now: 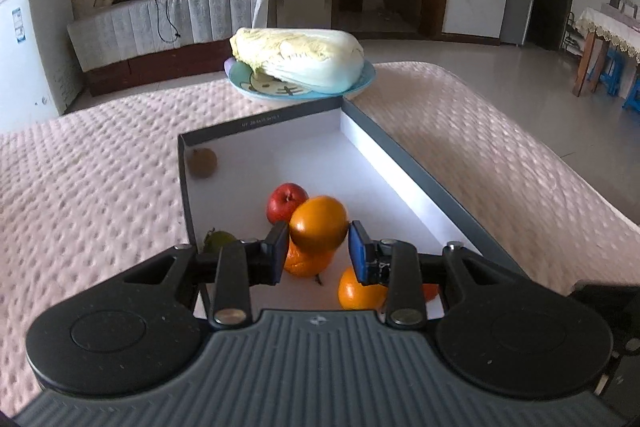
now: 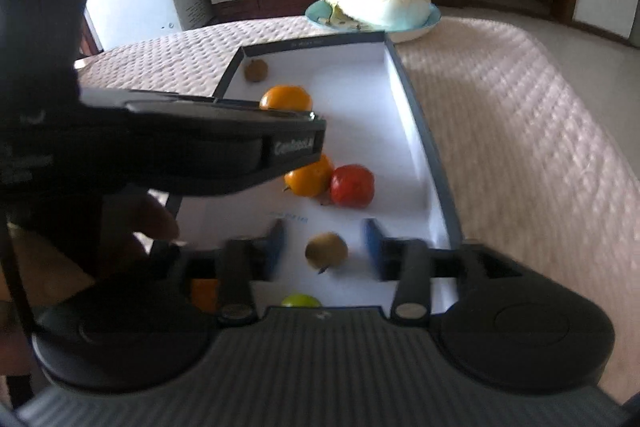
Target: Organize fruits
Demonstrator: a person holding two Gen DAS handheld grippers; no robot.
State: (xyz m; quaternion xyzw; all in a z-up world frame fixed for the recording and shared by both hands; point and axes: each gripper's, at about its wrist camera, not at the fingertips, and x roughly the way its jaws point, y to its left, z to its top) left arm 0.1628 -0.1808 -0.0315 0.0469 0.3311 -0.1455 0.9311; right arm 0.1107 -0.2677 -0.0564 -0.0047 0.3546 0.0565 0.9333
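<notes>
A shallow white box (image 1: 400,155) with dark grey walls lies on a pink quilted surface (image 1: 92,163), its long axis running away from both cameras. Beyond its far end, a cabbage (image 1: 298,57) rests on a blue plate (image 1: 366,83).

The left tool (image 1: 319,247) holds an orange (image 1: 319,223) between its blue pads (image 1: 362,251). The left pad touches the fruit; a thin gap seems to show at the right pad, so the grip may be loosening. The orange hangs above the box floor, over its near half. Directly below and behind it sit another orange (image 1: 306,261) and a red apple (image 1: 285,201). A third orange (image 1: 358,291) lies nearer the camera, a green fruit (image 1: 218,239) by the left wall, and a brown fruit (image 1: 203,163) in the far left corner.

The right tool (image 2: 324,249) is spread wide and grips nothing. A small yellow-brown fruit (image 2: 326,250) lies on the box floor straight ahead, centred between its fingers. The view is blurred. The right tool is clearly nearer this fruit; the left tool crosses above and beyond it.
</notes>
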